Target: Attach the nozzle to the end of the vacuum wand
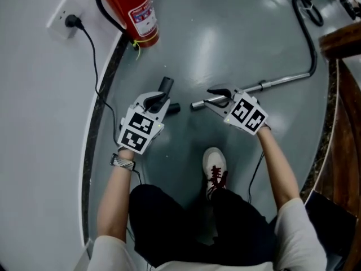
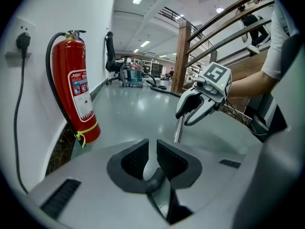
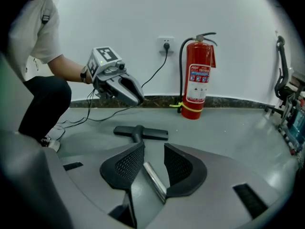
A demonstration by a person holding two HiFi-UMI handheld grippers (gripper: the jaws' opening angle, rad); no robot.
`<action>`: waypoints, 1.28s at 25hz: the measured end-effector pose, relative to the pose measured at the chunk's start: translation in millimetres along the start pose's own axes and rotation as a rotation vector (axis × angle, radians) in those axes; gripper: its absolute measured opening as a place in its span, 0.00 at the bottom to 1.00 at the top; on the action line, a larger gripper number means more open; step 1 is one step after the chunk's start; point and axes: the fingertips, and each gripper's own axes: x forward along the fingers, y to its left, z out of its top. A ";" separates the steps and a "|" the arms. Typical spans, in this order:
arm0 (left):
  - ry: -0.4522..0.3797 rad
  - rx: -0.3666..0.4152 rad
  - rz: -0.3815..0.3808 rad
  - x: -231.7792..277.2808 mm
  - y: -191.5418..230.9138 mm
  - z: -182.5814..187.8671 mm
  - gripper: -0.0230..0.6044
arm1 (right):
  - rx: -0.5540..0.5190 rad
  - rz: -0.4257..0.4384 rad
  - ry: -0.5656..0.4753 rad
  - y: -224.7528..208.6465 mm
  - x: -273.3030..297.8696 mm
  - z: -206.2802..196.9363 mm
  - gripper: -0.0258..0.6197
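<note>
The black T-shaped nozzle (image 1: pixel 167 86) lies on the grey floor, its neck (image 1: pixel 174 108) pointing at the wand. My left gripper (image 1: pixel 159 101) hangs just above it, jaws a narrow gap apart. Through that gap the neck (image 2: pixel 153 179) shows below, untouched. In the right gripper view the nozzle (image 3: pixel 141 132) rests flat under the left gripper (image 3: pixel 135 97). The metal wand (image 1: pixel 282 82) lies on the floor, its free end (image 1: pixel 197 104) facing the nozzle. My right gripper (image 1: pixel 218 99) is over that end, open, the tube (image 3: pixel 155 178) between its pads without contact.
A red fire extinguisher (image 1: pixel 135 10) stands by the curved wall. A plugged socket (image 1: pixel 66 19) feeds a cord along the wall base. The wand's black hose (image 1: pixel 305 30) runs off to the far right. My shoe (image 1: pixel 214 166) is behind the grippers. A wooden railing (image 1: pixel 340 117) borders the right.
</note>
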 end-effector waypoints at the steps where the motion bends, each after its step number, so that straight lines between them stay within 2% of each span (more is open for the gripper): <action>1: 0.004 -0.007 -0.011 3.7 -1.8 -3.7 0.13 | -0.015 0.027 0.027 4.7 5.5 -10.1 0.24; 4: 0.003 -0.039 -0.052 12.4 -7.0 -11.7 0.14 | -0.088 0.090 0.132 12.9 20.7 -44.0 0.26; 7: 0.049 -0.045 -0.082 19.0 -9.3 -29.8 0.15 | -0.163 0.118 0.217 10.8 32.9 -72.9 0.27; 15: 0.115 0.030 -0.104 38.6 -13.3 -52.0 0.18 | -0.243 0.131 0.309 -1.5 48.3 -110.0 0.27; 21: 0.201 0.111 -0.148 59.7 -22.7 -69.7 0.23 | -0.326 0.138 0.351 -8.3 59.2 -112.9 0.28; 24: 0.267 0.144 -0.170 68.8 -24.5 -86.1 0.27 | -0.394 0.173 0.400 -8.5 63.5 -118.6 0.31; 32: 0.445 0.337 -0.220 76.4 -24.9 -125.5 0.33 | -0.455 0.242 0.498 -14.4 67.3 -141.7 0.32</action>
